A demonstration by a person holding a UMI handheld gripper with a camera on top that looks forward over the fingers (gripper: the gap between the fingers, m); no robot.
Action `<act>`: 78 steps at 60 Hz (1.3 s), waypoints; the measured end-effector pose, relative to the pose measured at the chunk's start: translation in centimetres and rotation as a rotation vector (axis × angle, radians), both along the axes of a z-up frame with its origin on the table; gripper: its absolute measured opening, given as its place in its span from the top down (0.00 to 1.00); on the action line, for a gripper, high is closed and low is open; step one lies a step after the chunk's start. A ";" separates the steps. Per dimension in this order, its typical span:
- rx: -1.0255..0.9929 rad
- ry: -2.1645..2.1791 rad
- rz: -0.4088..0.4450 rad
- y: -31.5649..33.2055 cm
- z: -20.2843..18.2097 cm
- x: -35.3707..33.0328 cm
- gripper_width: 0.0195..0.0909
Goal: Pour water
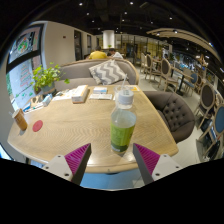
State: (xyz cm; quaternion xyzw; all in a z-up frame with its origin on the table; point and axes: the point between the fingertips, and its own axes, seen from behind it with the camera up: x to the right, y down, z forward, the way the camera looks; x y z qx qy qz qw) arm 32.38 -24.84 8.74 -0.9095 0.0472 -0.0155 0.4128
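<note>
- A bottle point(123, 122) with green drink inside stands up straight on the round wooden table point(70, 125), just ahead of the fingers.
- The gripper point(110, 160) is open wide (its two purple pads point(76, 157) sit far apart), and it holds nothing and touches nothing.
- A red coaster point(37, 126) lies off to the left.
- A green plant point(44, 77) and some books point(80, 94) sit at the far side.
- A gray sofa point(95, 70) is behind the table.

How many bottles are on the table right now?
1. The bottle, with greenish liquid and a white cap, stands on the wooden table just ahead of the open tool, apart from both fingers. Clutter at the table's far end may hide others.
</note>
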 end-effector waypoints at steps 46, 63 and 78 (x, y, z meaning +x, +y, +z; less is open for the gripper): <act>0.159 -0.062 0.018 11.1 -2.3 3.4 0.68; 0.196 -0.280 0.014 13.8 4.6 0.9 0.68; 0.292 -0.656 0.085 17.4 17.3 -9.9 0.68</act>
